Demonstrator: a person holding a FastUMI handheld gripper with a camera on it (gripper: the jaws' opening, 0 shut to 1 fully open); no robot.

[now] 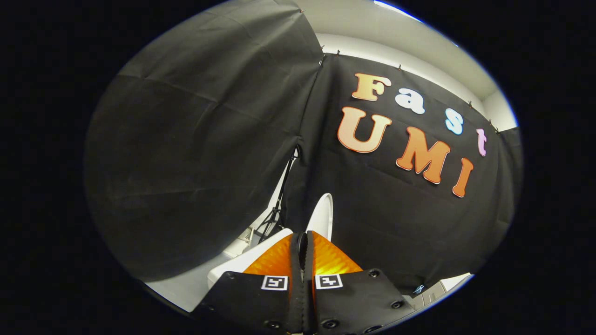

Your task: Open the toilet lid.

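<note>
gripper [302, 242]: orange fingers pressed together, nothing visible between them, clamping nothing
toilet lid [322, 216]: white, standing upright on edge just beyond the fingertips, looks already raised
toilet body [242, 265]: white, just beside and under the left finger
tripod [278, 204]: thin black legs further ahead, against booth wall
step judged: lid near full open
tip: ease off straight, avoid knocking lid forward; check it rests stable

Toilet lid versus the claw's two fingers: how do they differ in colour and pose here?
The toilet lid is white; the fingers are orange with black pads. The lid stands raised on edge, just beyond the fingertips; the fingers point forward, pressed together with nothing between them. The claw is shut and empty. Both look smooth and rigid.
</note>
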